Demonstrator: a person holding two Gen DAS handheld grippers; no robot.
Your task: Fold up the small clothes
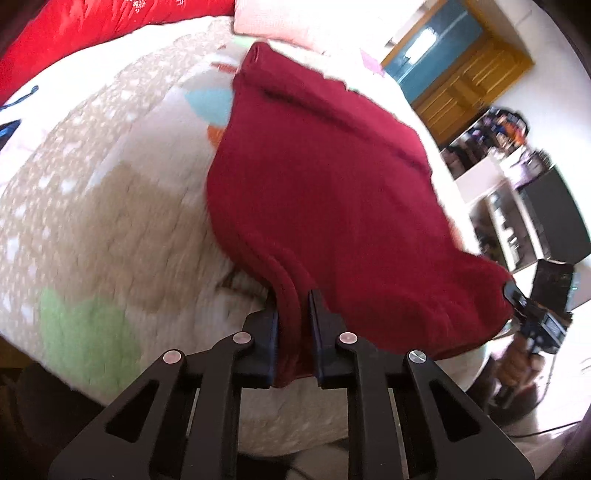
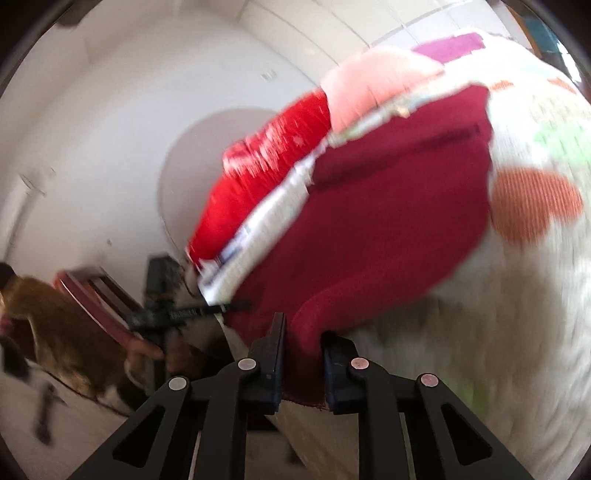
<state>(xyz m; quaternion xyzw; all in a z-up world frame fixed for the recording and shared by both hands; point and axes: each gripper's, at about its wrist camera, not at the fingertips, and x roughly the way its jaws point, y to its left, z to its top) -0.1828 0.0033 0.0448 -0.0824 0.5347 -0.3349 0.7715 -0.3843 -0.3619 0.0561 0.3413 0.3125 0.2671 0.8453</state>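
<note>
Here, the left tongs (image 1: 293,332) pinch one corner of the dark red knitted garment (image 1: 332,206), and the right tongs (image 2: 303,365) clamp another, the cloth stretched between them above the patterned white quilt (image 1: 110,206) on the bed.

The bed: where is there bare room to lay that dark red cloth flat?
Free quilt lies left of the cloth, between it and the red pillow. The far end is crowded by that pillow and a pink one. Both grippers, left and right, pinch the cloth's near edge.
</note>
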